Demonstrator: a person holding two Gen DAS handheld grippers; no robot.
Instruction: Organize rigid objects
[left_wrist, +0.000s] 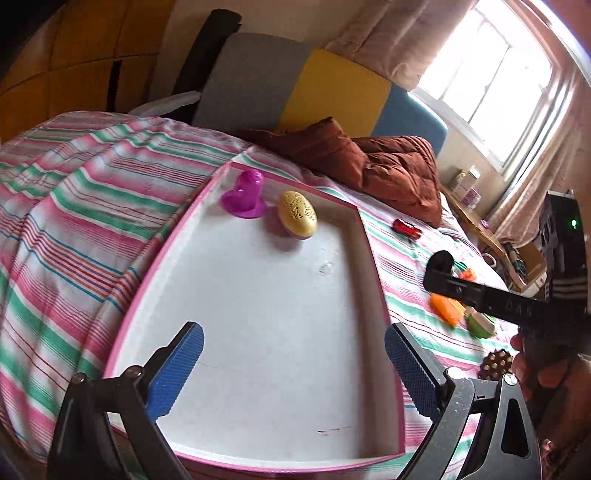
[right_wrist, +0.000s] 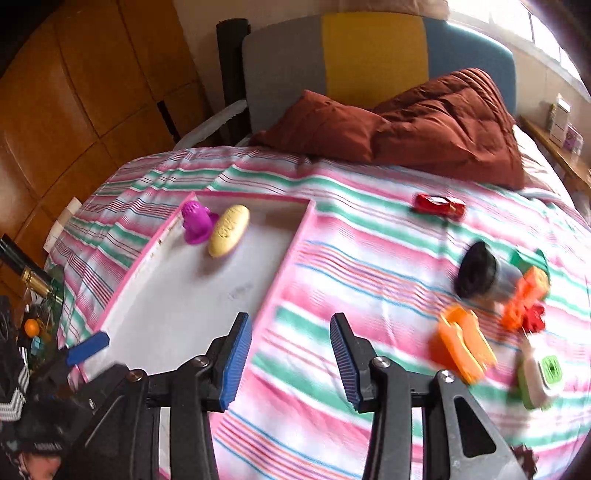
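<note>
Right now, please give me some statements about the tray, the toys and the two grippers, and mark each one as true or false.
1. The purple toy and the yellow oval toy lie inside the white tray. True.
2. The red toy car is inside the tray. False: it lies on the striped bedsheet, outside the tray.
3. The right gripper holds the orange toy. False: its jaws are apart with nothing between them.
4. The left gripper is open and empty above the tray. True.
5. The tray holds five toys. False: only two are in it.
</note>
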